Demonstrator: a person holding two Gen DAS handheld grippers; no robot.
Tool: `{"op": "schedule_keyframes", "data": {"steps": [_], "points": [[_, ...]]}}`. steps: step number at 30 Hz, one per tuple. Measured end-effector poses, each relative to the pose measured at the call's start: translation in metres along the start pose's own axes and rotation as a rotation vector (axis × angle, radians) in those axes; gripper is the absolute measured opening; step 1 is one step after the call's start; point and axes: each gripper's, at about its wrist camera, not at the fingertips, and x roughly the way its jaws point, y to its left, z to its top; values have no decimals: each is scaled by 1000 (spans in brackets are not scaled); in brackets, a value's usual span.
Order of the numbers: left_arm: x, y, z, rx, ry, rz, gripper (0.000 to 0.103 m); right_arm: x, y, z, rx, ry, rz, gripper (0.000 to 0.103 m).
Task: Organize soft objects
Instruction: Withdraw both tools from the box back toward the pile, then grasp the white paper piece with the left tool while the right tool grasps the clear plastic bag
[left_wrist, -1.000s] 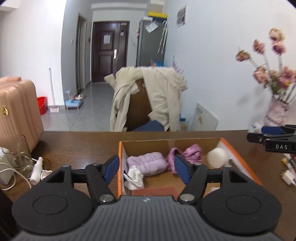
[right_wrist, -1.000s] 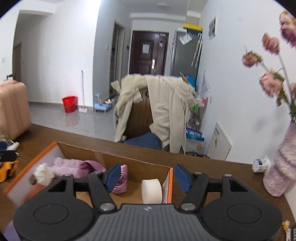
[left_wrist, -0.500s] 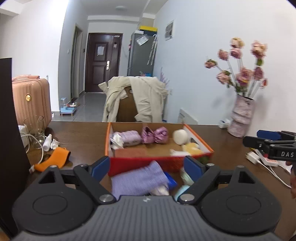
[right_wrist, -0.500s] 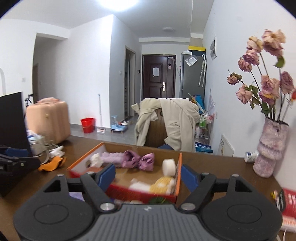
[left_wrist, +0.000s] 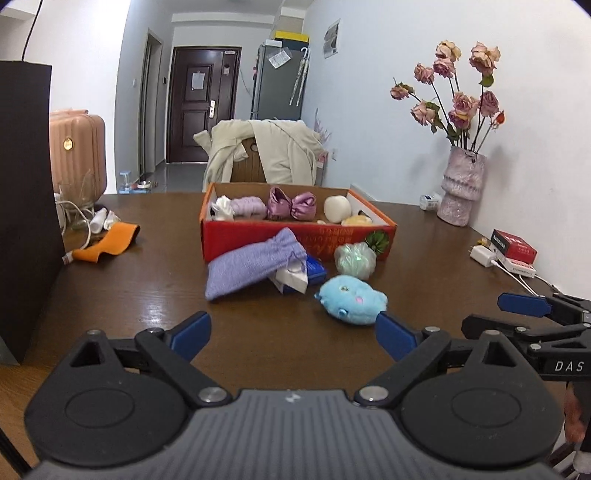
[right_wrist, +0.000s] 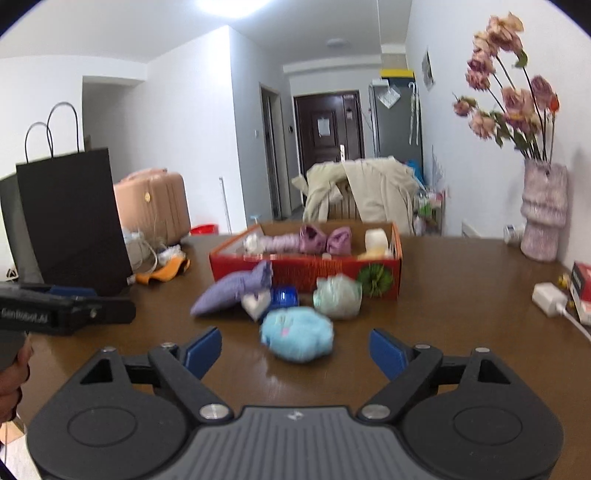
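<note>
Jaws of the left gripper (left_wrist: 292, 332) and right gripper (right_wrist: 295, 349) stood wide apart, having just been opening, with nothing between them. Beyond, on the desk (left_wrist: 147, 288), lay a blue plush toy (left_wrist: 351, 301), a purple pouch (left_wrist: 255, 262) and a green puff (left_wrist: 354, 260), in front of the orange box (left_wrist: 295, 240) holding more soft things.

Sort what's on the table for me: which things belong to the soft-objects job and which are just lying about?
Job:
blue plush toy
lilac knit pouch
pale green puff
orange box, already holding soft items

Lying about:
vase of flowers
black paper bag
white charger
red carton
</note>
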Motion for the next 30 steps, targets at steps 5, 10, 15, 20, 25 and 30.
{"op": "schedule_keyframes", "data": {"steps": [5, 10, 15, 20, 25, 30], "points": [[5, -4, -4, -6, 6, -8, 97, -6, -3, -5, 11, 0, -10, 87], [20, -6, -4, -9, 29, -20, 94, 3, -9, -2, 21, 7, -11, 87], [54, -8, -3, -51, 73, -5, 73, 20, -21, -3, 45, 35, -20, 87], [93, -15, 4, -70, 102, -4, 60, 41, -35, -1, 64, 66, -32, 87], [141, -19, 10, -85, 119, 52, 49, 72, -49, 6, 83, 91, -40, 86], [185, -10, 14, -164, 155, 89, 44, 112, -64, 19, 98, 119, -52, 85]]}}
